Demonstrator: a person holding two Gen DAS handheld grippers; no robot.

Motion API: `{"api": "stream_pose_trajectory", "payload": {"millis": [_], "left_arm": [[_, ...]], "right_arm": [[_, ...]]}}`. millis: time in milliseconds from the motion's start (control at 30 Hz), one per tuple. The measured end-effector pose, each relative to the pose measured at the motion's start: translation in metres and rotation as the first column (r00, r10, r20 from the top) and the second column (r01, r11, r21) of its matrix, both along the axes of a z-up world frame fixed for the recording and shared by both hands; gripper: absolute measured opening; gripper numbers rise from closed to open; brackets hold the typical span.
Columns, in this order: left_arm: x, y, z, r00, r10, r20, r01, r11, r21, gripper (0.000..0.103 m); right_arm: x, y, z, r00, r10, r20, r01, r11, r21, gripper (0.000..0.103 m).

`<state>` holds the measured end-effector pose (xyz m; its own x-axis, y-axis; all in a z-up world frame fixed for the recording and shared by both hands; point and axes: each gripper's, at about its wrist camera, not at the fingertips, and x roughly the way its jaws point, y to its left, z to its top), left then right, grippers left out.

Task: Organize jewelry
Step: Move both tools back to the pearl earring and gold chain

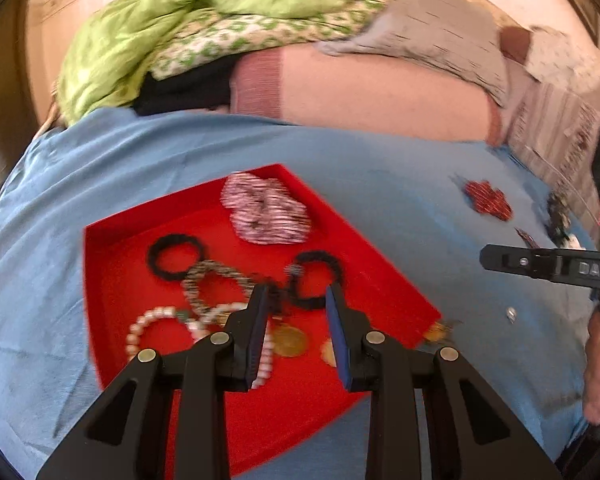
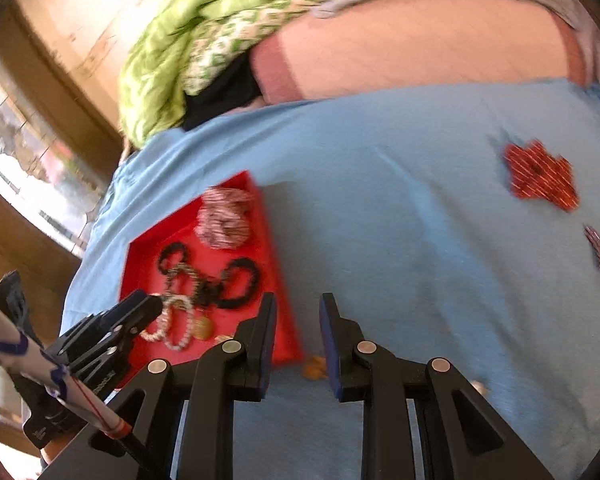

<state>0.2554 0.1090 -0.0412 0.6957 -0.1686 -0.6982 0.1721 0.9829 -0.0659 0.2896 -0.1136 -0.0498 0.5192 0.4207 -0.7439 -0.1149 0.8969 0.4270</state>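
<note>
Left claw (image 1: 296, 296) spread, nothing between its fingers, over the near part of the red tray (image 1: 112, 300); right claw (image 2: 298, 306) spread too, empty, over the blue sheet (image 2: 400, 220) just beside the tray's right wall; small gold piece (image 2: 315, 368) on the sheet between its fingers; in the tray: gold discs (image 1: 289, 340), bead bracelets (image 1: 152, 320), black hair ties (image 1: 174, 256), striped scrunchie (image 1: 266, 208) at the far corner; farther right, red scrunchie (image 2: 540, 176) on the sheet; green bedding (image 1: 180, 12) beyond.
</note>
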Motion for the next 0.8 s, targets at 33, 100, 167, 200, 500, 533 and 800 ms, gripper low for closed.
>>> {"api": "stream_pose_trajectory", "payload": {"millis": [33,100,167,200,500,533,800], "left_arm": [[-0.001,-0.007,0.0,1.0,-0.022,0.0,0.022,1.0,-0.003,0.028],[-0.003,-0.021,-0.001,0.997,-0.079,-0.008,0.079,0.997,-0.021,0.028],[-0.004,-0.034,-0.004,0.993,-0.118,-0.014,0.118,0.993,-0.017,0.028],[-0.004,-0.041,-0.006,0.991,-0.134,-0.018,0.133,0.991,-0.011,0.028],[0.0,-0.059,-0.016,0.981,-0.185,-0.062,0.184,0.983,-0.03,0.028],[0.0,-0.058,-0.016,0.981,-0.182,-0.062,0.18,0.983,-0.034,0.028],[-0.001,-0.039,-0.02,0.991,-0.114,-0.068,0.113,0.993,-0.024,0.028]], "right_arm": [[-0.002,-0.01,-0.006,1.0,-0.013,-0.019,0.013,1.0,-0.011,0.024],[-0.004,-0.025,-0.014,0.998,-0.039,-0.042,0.037,0.999,-0.03,0.024],[-0.007,-0.04,-0.023,0.995,-0.062,-0.076,0.059,0.998,-0.032,0.024],[-0.008,-0.047,-0.026,0.994,-0.07,-0.089,0.068,0.997,-0.028,0.024],[-0.022,-0.074,-0.043,0.992,-0.064,-0.107,0.053,0.993,-0.103,0.024],[-0.023,-0.072,-0.043,0.994,-0.052,-0.1,0.042,0.994,-0.097,0.024],[-0.011,-0.017,-0.045,0.992,0.107,-0.065,-0.109,0.994,-0.029,0.024]]}}
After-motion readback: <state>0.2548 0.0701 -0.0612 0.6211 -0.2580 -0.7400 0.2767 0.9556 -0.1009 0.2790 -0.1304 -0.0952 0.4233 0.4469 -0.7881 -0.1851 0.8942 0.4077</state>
